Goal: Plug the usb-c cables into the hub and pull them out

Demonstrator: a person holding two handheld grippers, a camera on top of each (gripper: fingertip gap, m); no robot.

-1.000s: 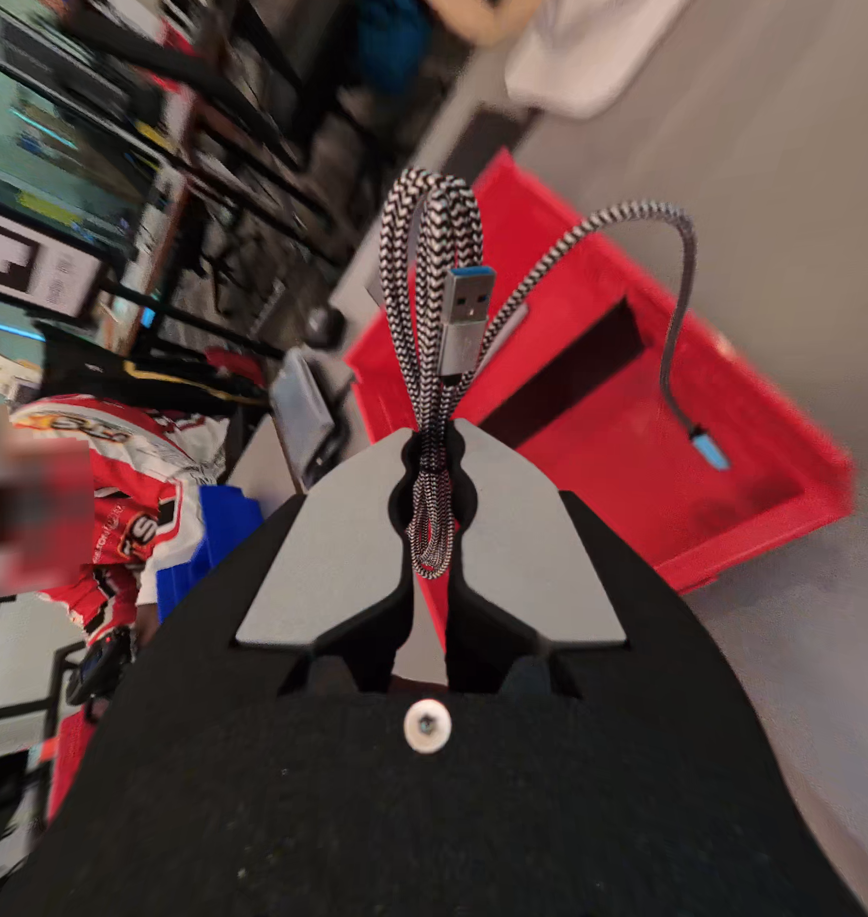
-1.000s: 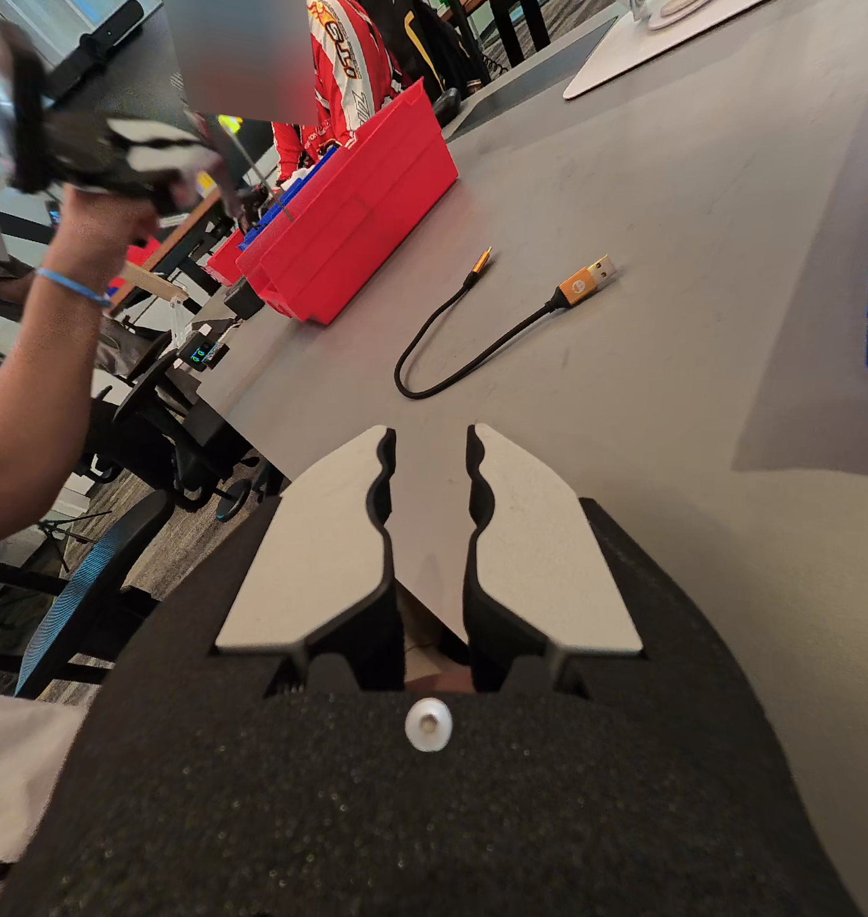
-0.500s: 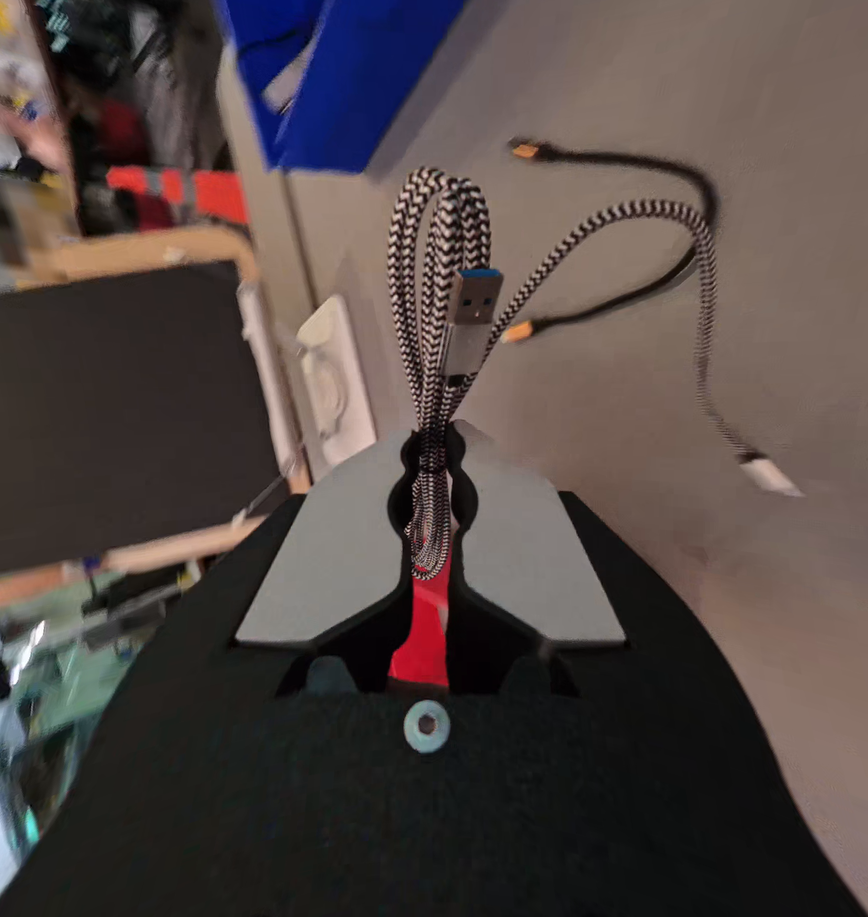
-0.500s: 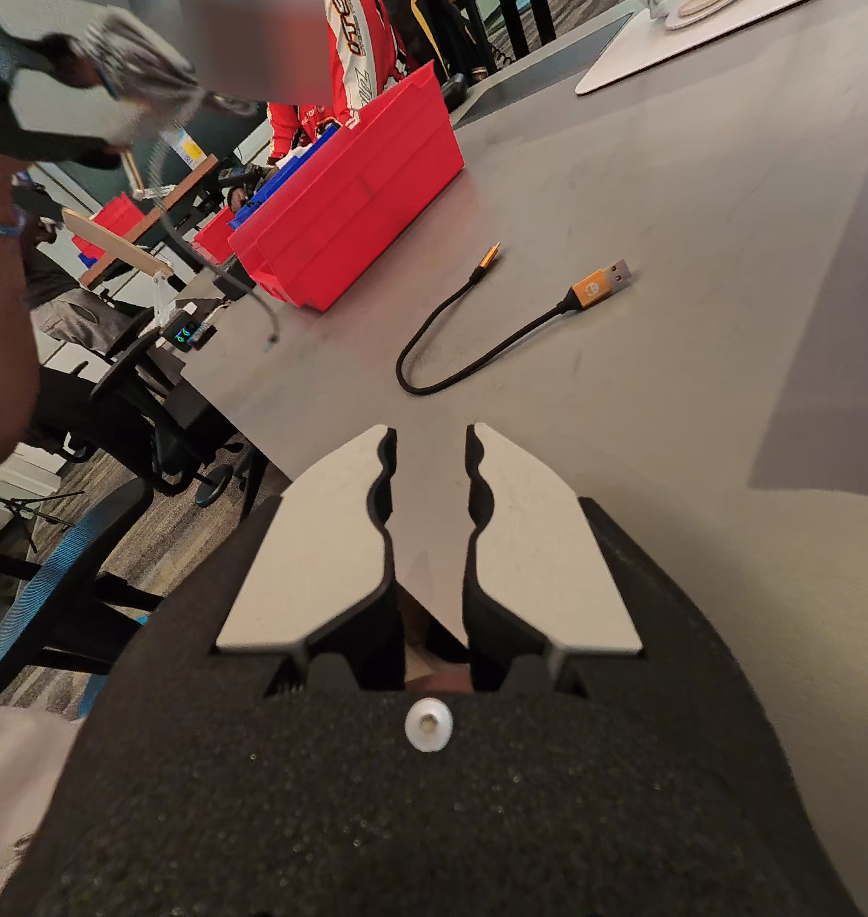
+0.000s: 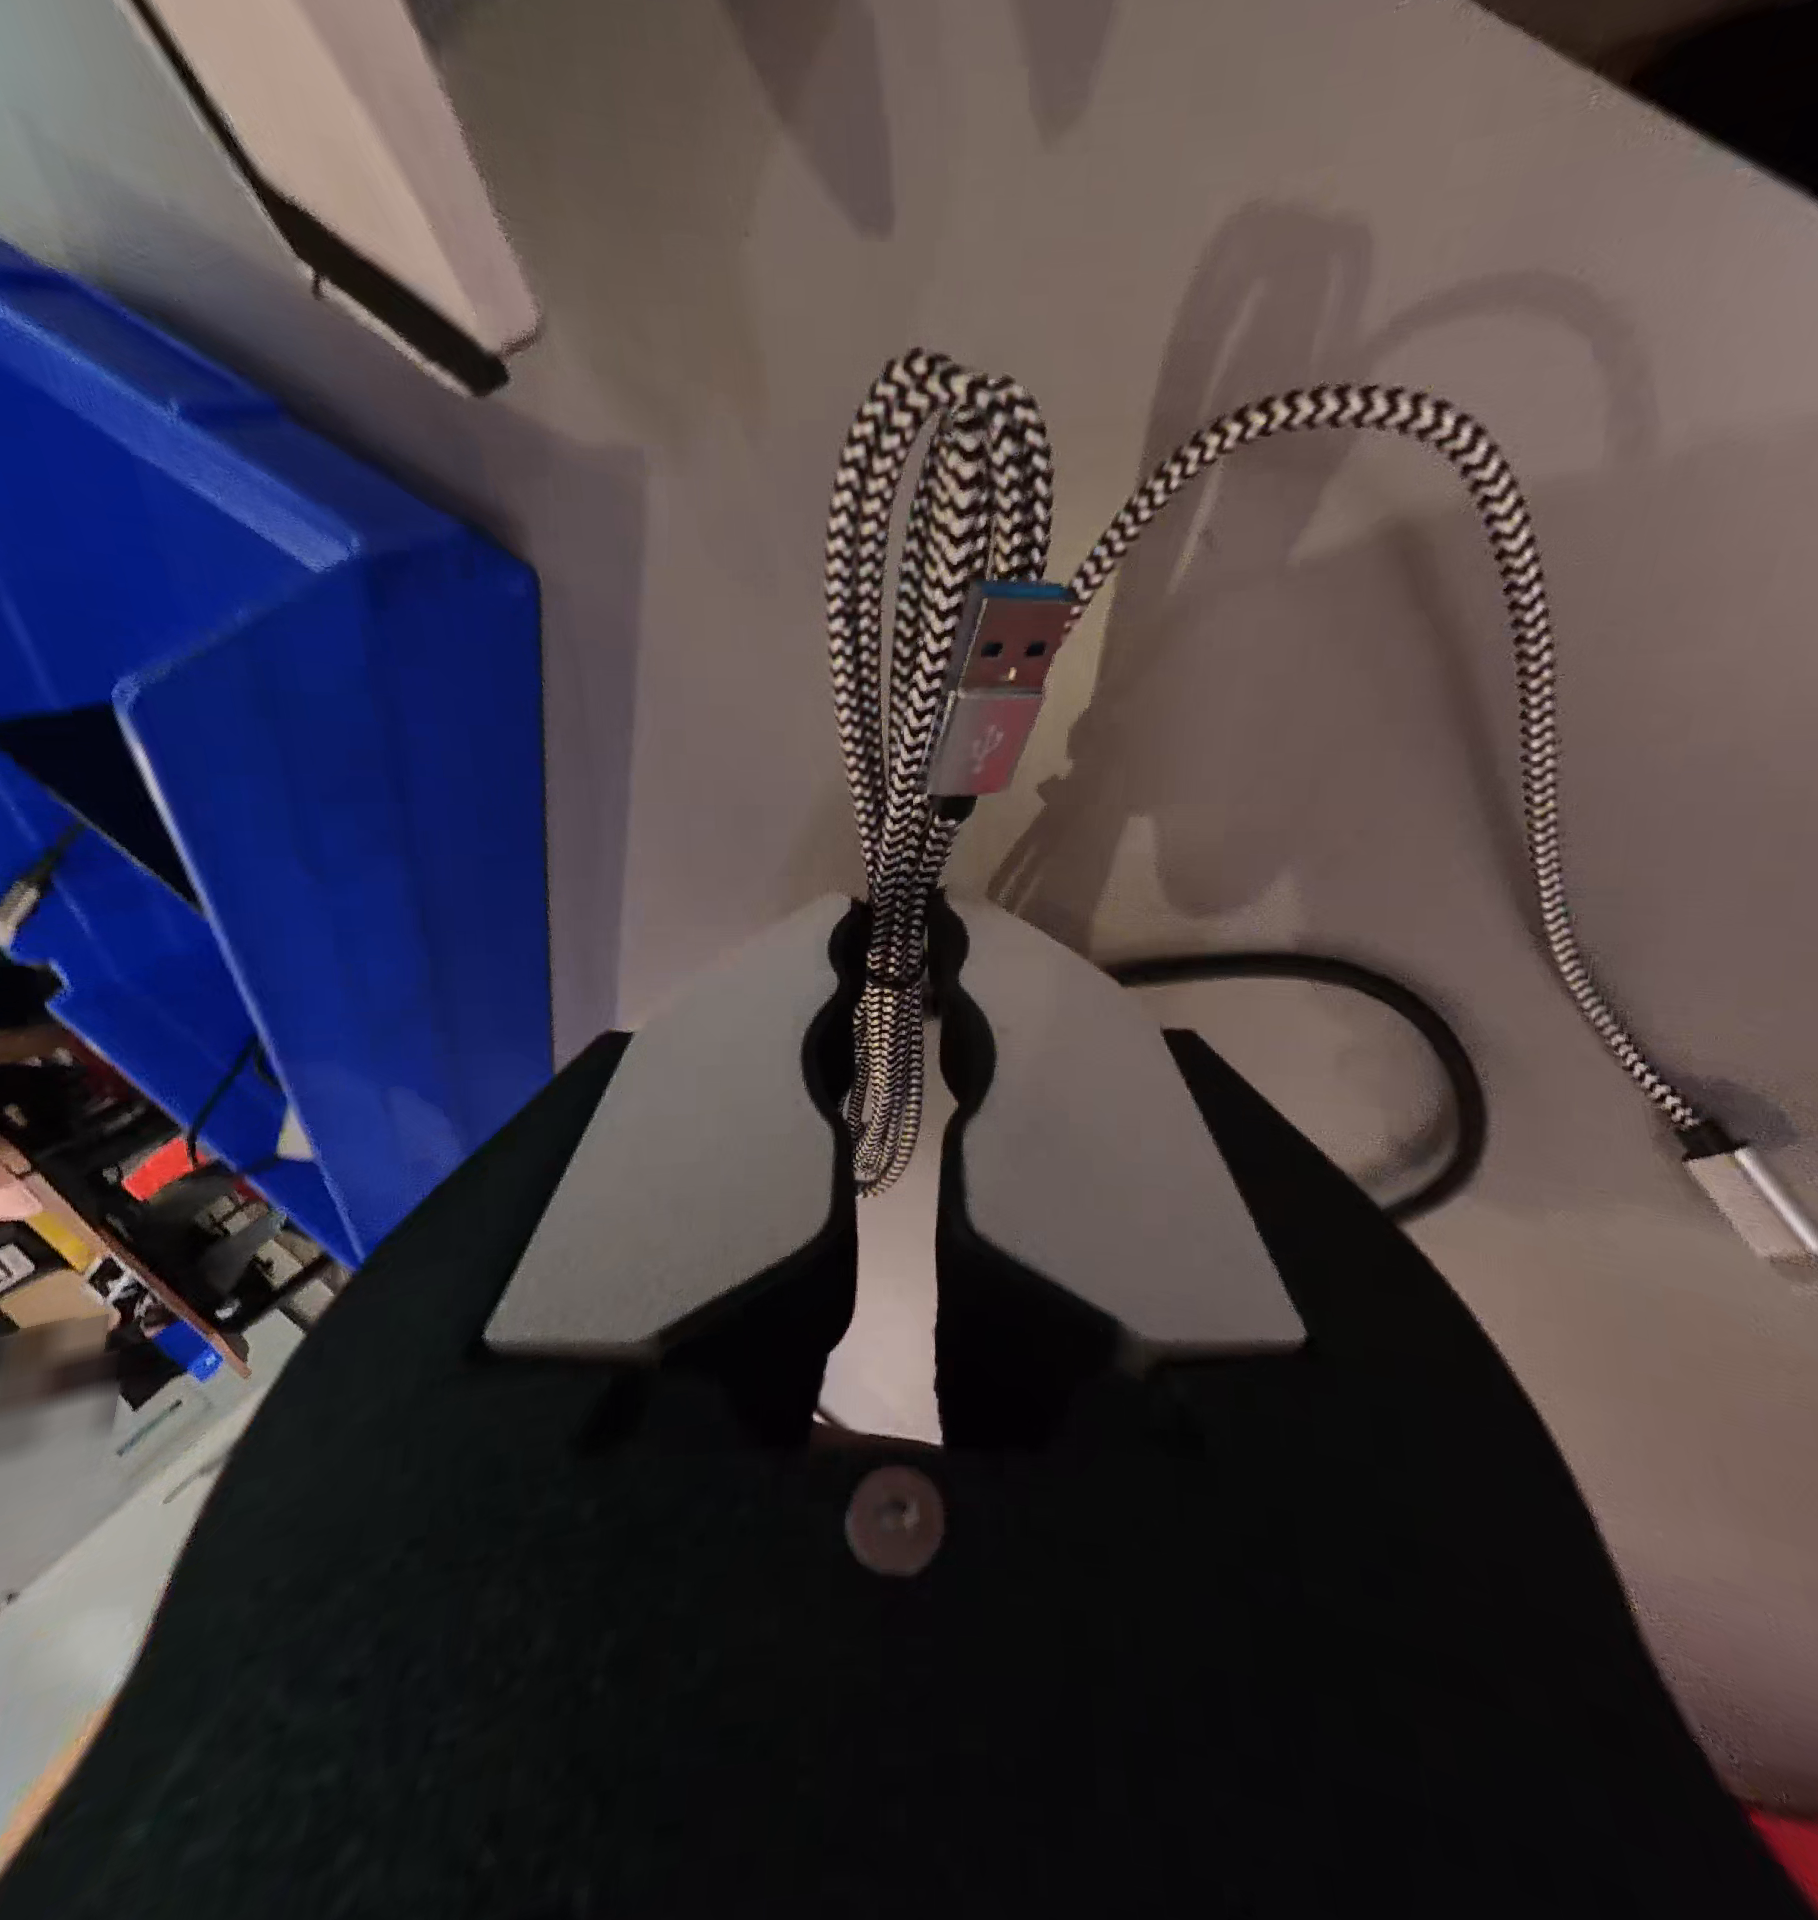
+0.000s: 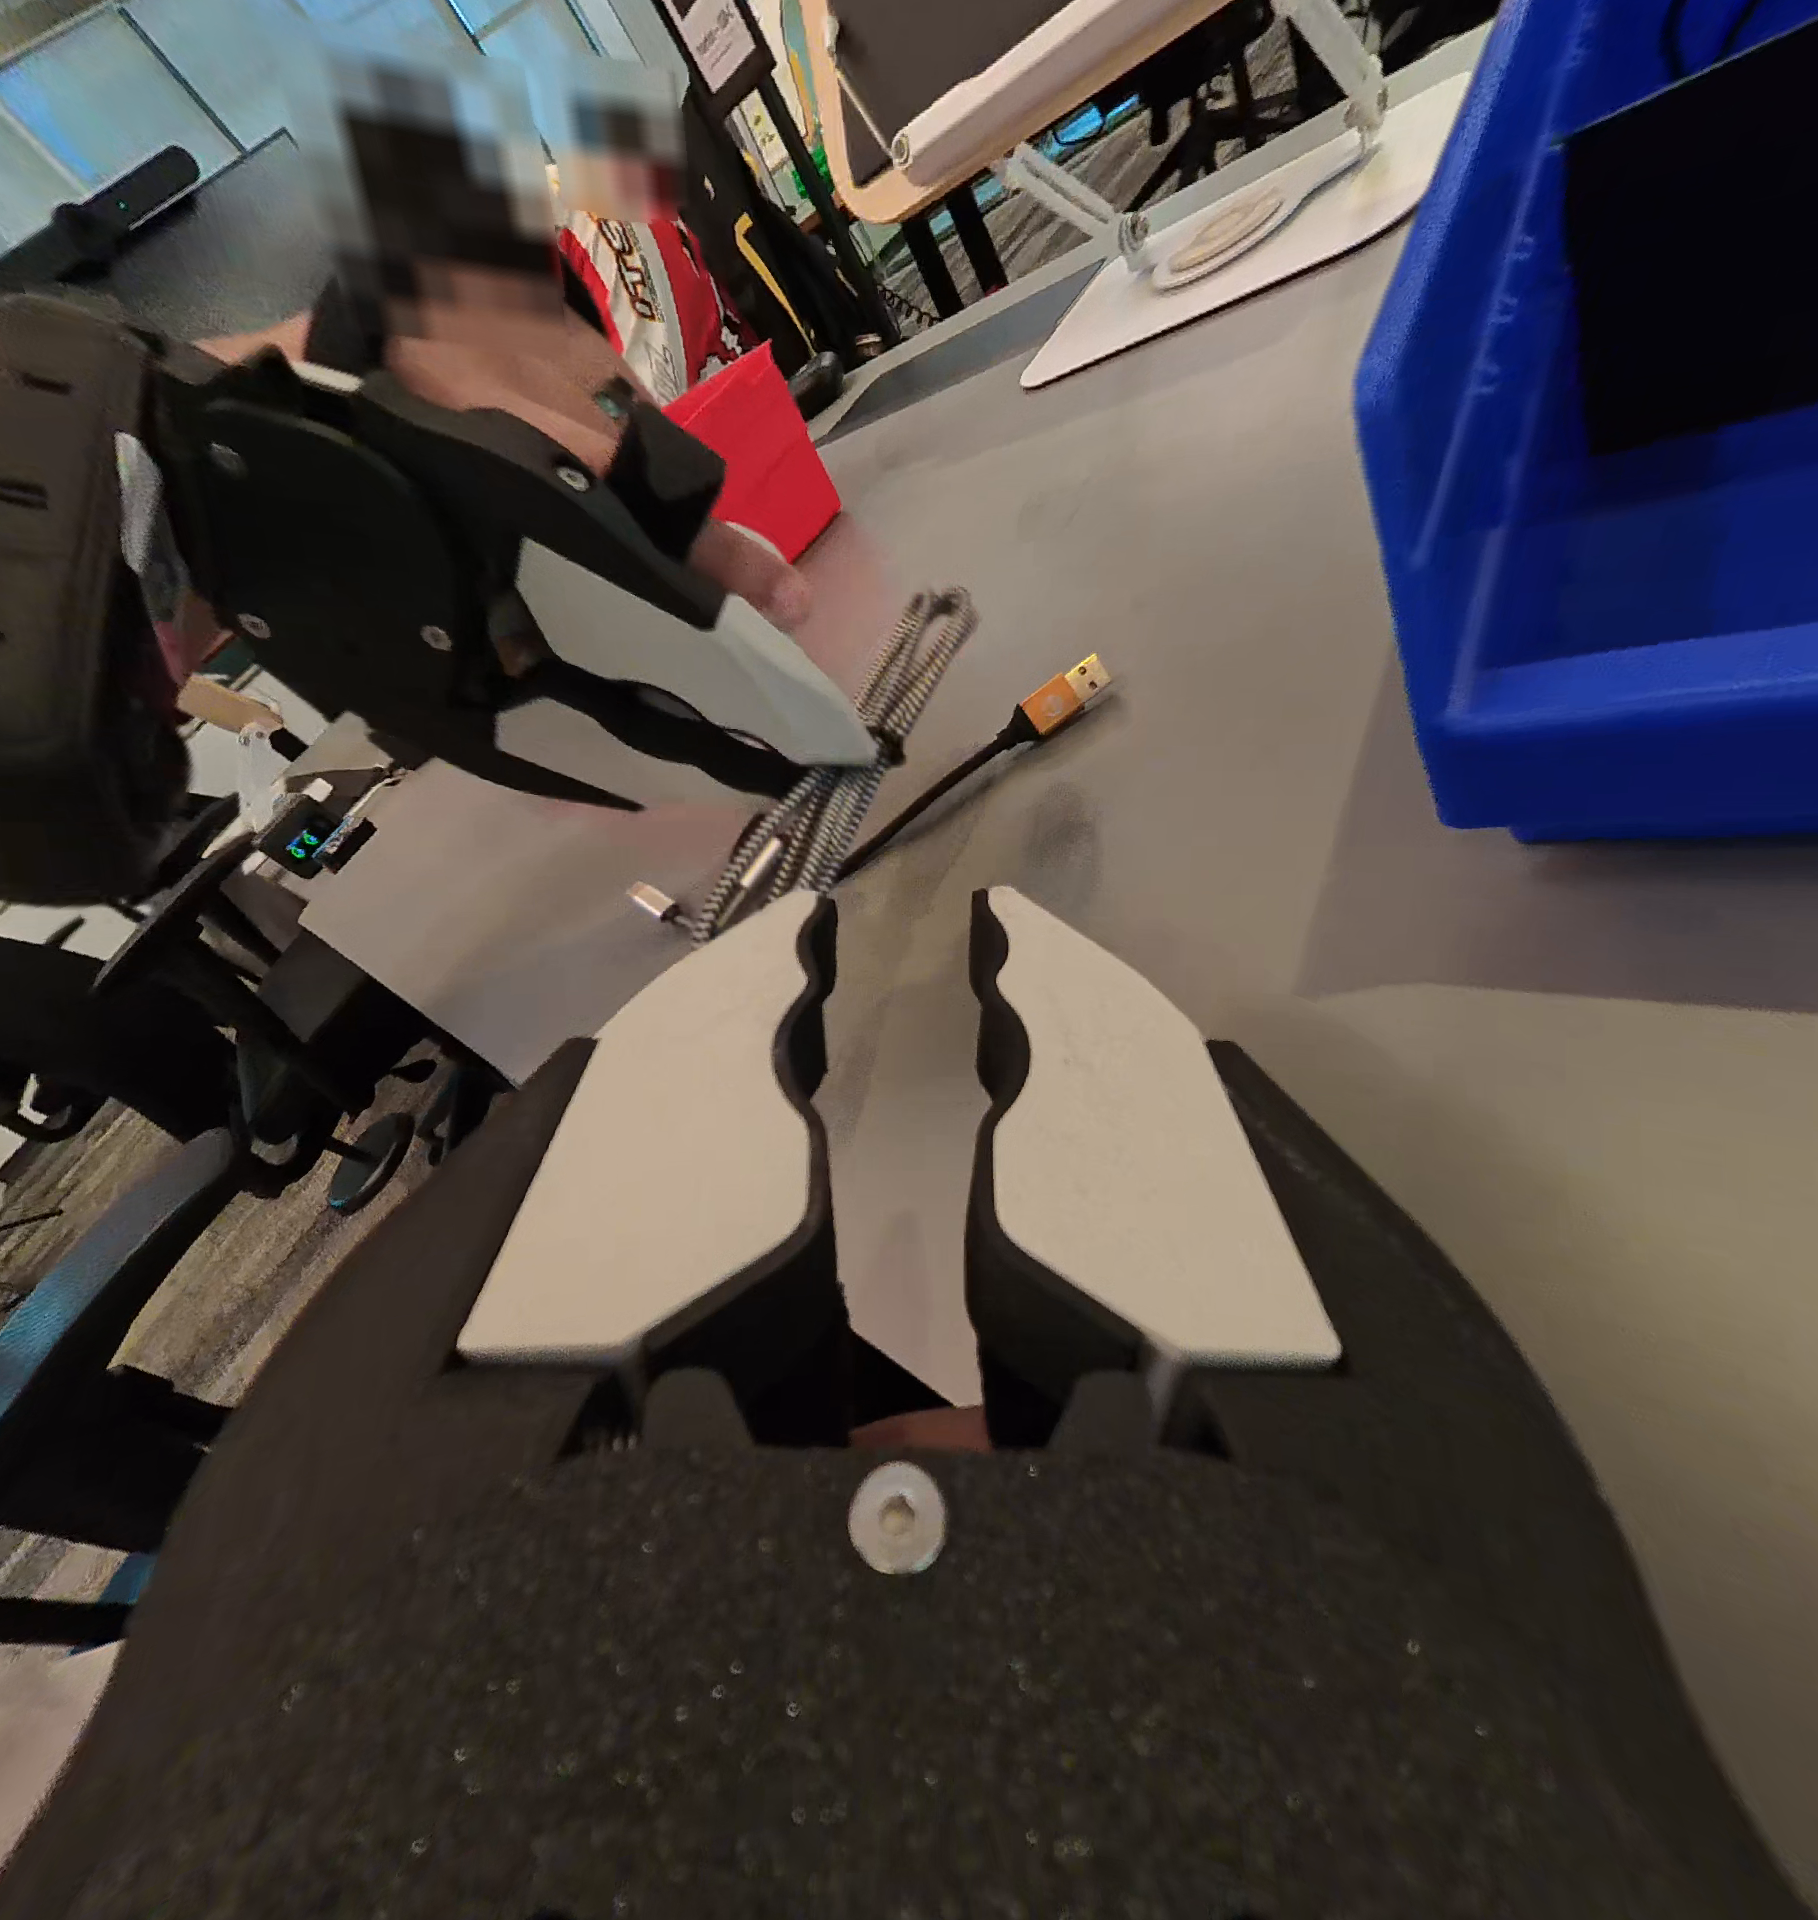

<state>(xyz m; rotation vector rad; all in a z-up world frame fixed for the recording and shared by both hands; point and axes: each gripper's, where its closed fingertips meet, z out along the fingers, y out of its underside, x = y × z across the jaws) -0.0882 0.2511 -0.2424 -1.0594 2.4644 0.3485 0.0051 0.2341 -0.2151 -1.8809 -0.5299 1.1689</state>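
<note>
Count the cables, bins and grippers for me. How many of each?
Cables: 2, a striped cable and a black cable
Bins: 2, a blue bin and a red bin
Grippers: 2, left gripper and right gripper
Total: 6

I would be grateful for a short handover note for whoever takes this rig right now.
Left hand-held gripper: shut on the folded braided cable, low over the grey table; its small plug looks close to the surface.
Right hand-held gripper: open, empty.
Black cable with the orange plug lies ahead on the table, blue bin to the right.
No hub in view; nothing plugged yet.
</note>
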